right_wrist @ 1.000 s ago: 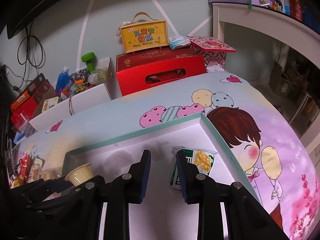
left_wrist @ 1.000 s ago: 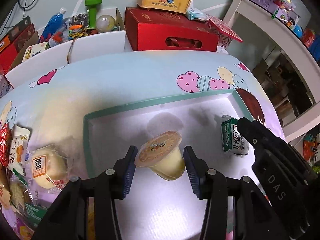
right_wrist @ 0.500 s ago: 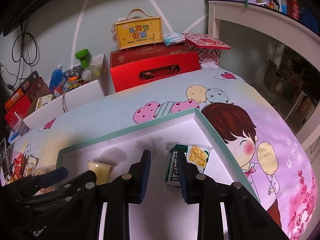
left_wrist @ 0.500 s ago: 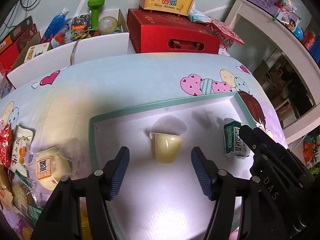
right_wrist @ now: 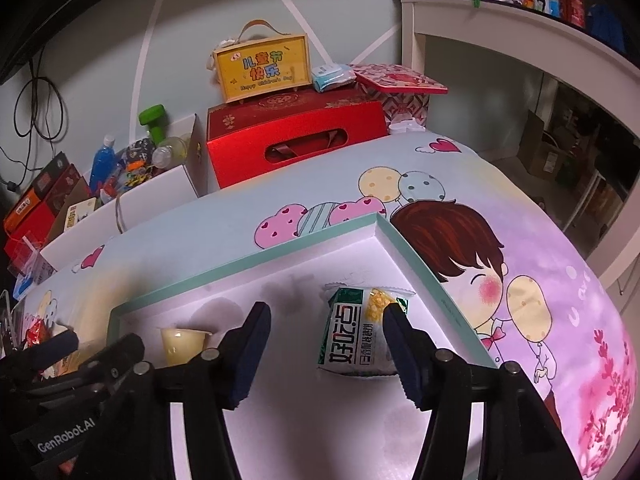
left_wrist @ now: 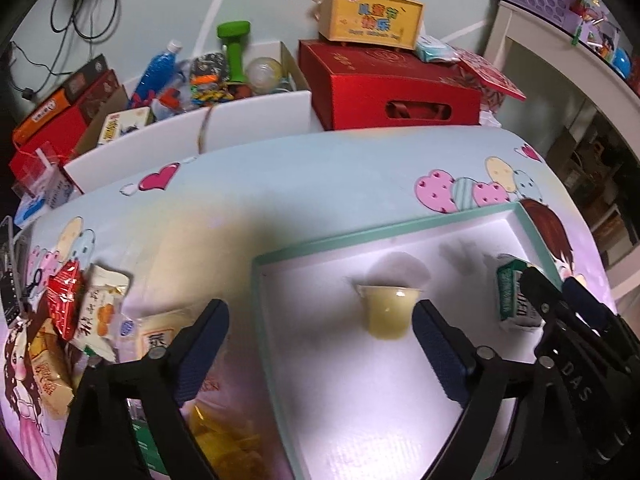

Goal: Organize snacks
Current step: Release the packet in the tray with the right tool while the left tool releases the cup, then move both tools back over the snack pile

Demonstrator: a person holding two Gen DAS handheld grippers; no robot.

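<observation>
Left wrist view shows the left gripper (left_wrist: 320,344) with its blue-padded jaws spread wide, having just been opening; nothing is clamped between them. The small pale-yellow plastic jelly cup (left_wrist: 390,310) lies in the shallow white tray with a teal rim (left_wrist: 372,232), next to the right-hand pad, which partly overlaps it. Further left on the cartoon-printed tablecloth (left_wrist: 280,184) waits a loose heap of foil and plastic snack packets (left_wrist: 96,312).

From the right wrist camera, the right gripper (right_wrist: 324,344) is likewise parted, its jaws having just been opening, and the green-and-white crinkly snack pouch (right_wrist: 356,340) lies flat on the tray floor between them, released.

The cup looks light, smooth-walled and tapered, so it could slip; a hold across its wider rim seems safest, gently, since the film lid may dent. The pouch appears soft and air-filled, likely with brittle contents; pinching its sealed edge or narrow sides lightly would suit it.
</observation>
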